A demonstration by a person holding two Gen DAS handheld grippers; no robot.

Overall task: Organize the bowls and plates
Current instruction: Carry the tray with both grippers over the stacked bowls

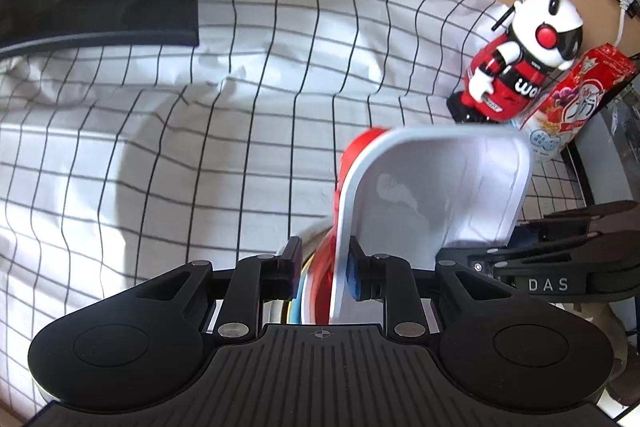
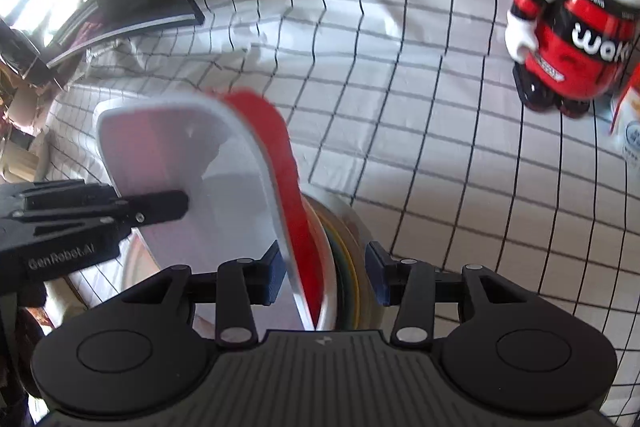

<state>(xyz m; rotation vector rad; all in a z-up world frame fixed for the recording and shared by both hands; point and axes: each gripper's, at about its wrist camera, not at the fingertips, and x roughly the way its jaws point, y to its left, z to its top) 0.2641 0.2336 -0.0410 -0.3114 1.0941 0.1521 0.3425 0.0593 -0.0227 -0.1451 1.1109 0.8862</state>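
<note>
Both tongs, the left gripper (image 1: 322, 269) and the right gripper (image 2: 322, 277), squeeze one stack of plates and bowls (image 1: 436, 187) low in each frame, probably carrying it, needing a gentle set-down on the checked cloth (image 1: 200, 147).

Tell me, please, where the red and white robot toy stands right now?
The robot toy stands upright on the checked cloth at the far right in both wrist views, right beside a red snack packet.
</note>
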